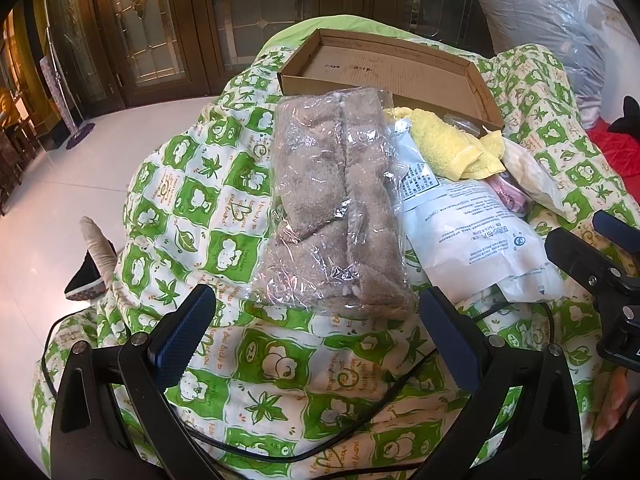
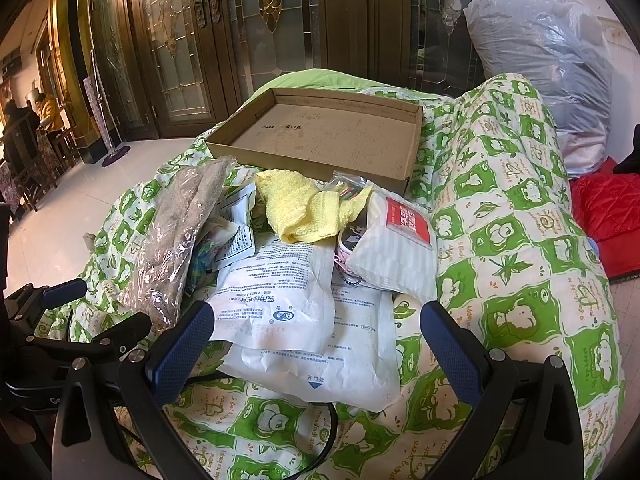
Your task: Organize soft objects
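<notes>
A brown fleece item in clear plastic wrap (image 1: 332, 204) lies on the green-patterned quilt (image 1: 200, 200), just ahead of my open, empty left gripper (image 1: 316, 320). It also shows in the right wrist view (image 2: 176, 248). A white printed pouch (image 2: 304, 320) lies just ahead of my open, empty right gripper (image 2: 316, 340). Beyond it lie a yellow towel (image 2: 300, 208) and a white tissue pack with a red label (image 2: 396, 248). An open, empty cardboard box (image 2: 320, 136) sits behind the pile. The right gripper (image 1: 600, 256) shows at the right edge of the left wrist view.
A black cable (image 1: 320, 440) runs across the quilt (image 2: 520, 240) near the grippers. A large grey plastic bag (image 2: 548, 60) and a red cushion (image 2: 608, 208) sit at the right. Wooden glass doors (image 2: 180, 40) stand behind, with pale tiled floor (image 1: 60, 200) at left.
</notes>
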The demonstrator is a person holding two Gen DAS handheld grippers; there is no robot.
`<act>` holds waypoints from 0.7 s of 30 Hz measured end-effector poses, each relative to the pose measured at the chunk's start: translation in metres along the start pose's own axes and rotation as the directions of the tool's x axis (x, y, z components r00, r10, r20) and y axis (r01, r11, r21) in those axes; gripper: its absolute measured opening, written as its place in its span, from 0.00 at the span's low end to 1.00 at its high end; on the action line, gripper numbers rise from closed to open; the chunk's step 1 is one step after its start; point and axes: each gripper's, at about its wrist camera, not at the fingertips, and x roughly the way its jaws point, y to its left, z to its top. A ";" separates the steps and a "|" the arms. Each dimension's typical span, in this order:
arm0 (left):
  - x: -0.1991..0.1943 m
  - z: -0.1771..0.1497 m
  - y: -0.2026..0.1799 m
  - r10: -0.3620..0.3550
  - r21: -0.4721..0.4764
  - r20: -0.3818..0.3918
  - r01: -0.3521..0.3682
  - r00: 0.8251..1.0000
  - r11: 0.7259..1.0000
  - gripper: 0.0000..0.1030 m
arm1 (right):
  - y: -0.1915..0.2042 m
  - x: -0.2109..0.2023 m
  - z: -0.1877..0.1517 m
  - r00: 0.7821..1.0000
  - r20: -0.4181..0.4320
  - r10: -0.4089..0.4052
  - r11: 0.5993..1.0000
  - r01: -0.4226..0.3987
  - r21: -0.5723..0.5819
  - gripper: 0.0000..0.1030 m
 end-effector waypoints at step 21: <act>-0.002 0.002 0.000 -0.001 -0.001 0.002 0.001 1.000 1.000 1.00 | 0.000 0.000 0.000 1.000 -0.001 0.001 1.000 -0.001 0.001 1.00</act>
